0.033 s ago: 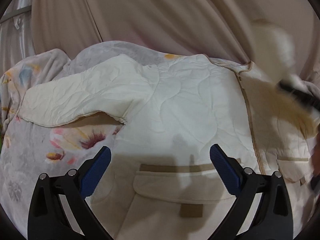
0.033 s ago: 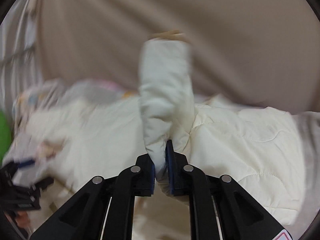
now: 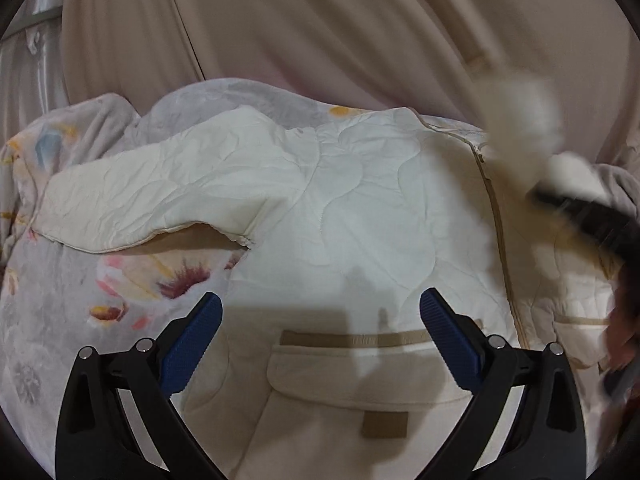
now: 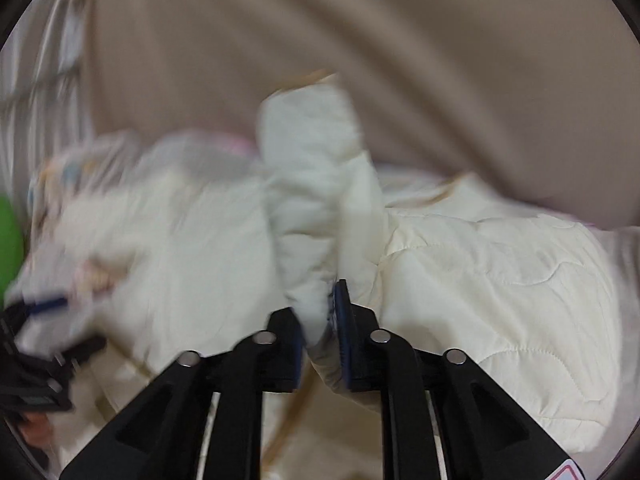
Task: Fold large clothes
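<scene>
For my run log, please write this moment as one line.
task: fold jacket | left gripper: open, above pocket | right gripper: shut on sleeve, lifted | surface: floral blanket

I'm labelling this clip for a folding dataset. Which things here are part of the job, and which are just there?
In the job: cream quilted jacket; its sleeve clamped in the right gripper; left gripper, open.
Just there: floral blanket; beige curtain.

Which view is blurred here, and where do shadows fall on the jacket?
Right wrist view: motion blur smears everything but the right gripper, shut on the lifted sleeve. Left wrist view: mostly sharp; only the right edge blurs, and the open left gripper casts a shadow across the jacket above its pocket.
</scene>
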`<move>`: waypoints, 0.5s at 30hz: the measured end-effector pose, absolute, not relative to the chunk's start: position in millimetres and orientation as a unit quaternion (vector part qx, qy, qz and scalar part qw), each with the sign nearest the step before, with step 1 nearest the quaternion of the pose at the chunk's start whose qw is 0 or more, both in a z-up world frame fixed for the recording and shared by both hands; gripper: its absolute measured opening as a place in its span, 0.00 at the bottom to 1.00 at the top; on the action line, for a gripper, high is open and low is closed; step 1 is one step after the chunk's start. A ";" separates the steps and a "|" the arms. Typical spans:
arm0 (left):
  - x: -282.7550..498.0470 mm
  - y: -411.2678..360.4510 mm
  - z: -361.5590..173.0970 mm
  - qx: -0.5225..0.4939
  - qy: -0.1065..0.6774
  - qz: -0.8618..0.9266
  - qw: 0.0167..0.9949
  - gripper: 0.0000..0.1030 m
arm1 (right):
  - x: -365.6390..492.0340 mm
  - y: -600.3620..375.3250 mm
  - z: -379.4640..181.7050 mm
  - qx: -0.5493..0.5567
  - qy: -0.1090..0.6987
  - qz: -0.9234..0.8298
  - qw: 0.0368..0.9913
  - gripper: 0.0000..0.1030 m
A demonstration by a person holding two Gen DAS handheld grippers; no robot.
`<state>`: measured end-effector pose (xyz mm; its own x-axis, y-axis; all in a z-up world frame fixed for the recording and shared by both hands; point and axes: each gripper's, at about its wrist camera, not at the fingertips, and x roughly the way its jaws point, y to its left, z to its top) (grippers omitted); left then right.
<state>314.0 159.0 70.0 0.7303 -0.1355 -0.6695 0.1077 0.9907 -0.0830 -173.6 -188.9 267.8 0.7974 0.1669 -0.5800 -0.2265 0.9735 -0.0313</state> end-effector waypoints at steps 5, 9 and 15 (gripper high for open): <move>337.5 173.5 70.0 -0.067 0.394 -0.114 0.910 0.94 | -191.1 -158.4 229.1 -0.099 0.339 0.111 0.929 0.30; 357.2 166.3 64.5 -0.078 0.422 -0.134 0.893 0.94 | -230.6 -227.3 250.9 -0.010 0.319 0.106 0.942 0.50; 383.4 149.9 55.8 -0.126 0.475 -0.182 0.851 0.94 | -279.7 -341.7 260.8 0.074 0.295 -0.018 0.952 0.60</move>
<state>383.4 149.9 55.8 0.4817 -0.4305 -0.7633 0.1907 0.9016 -0.3882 -279.7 -341.7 260.8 0.8253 0.0083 -0.5646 0.0786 0.9885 0.1294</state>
